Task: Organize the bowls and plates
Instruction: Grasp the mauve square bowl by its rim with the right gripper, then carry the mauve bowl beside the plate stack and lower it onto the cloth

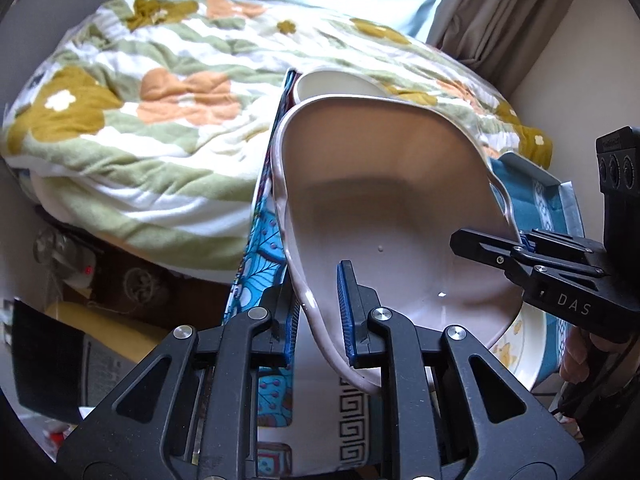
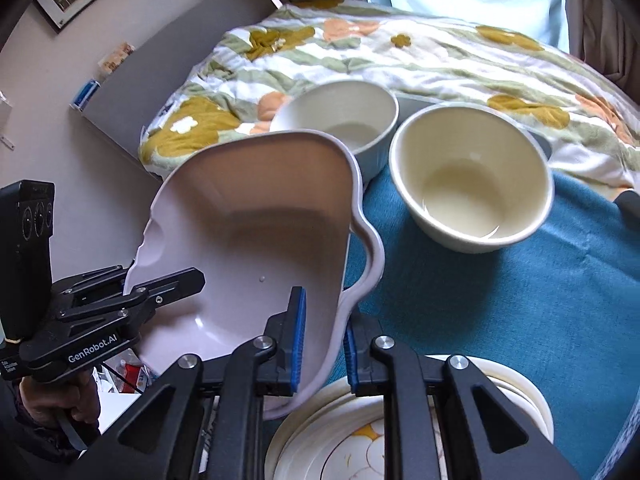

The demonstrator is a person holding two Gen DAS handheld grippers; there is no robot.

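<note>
A pale pink dish with a wavy rim (image 1: 392,200) hangs tilted above the table, held from both sides. At the bottom of the left wrist view my left gripper (image 1: 320,316) is shut on its near rim, blue pads (image 1: 346,308) pressing either side of the edge. My right gripper (image 1: 516,242) clamps the opposite rim. The right wrist view shows the same dish (image 2: 256,248) with my right gripper (image 2: 324,344) shut on its rim and the left gripper (image 2: 160,276) across from it. Two cream bowls (image 2: 340,116) (image 2: 472,176) stand beyond. A stack of floral plates (image 2: 520,396) lies under the dish.
The table wears a teal cloth (image 2: 520,300) with a patterned border (image 1: 264,240). Behind it lies a bed with a flowered quilt (image 1: 160,100) and curtains (image 1: 500,12). A hand (image 2: 52,404) grips the left gripper's handle. Boxes and clutter fill the floor (image 1: 100,280) left of the table.
</note>
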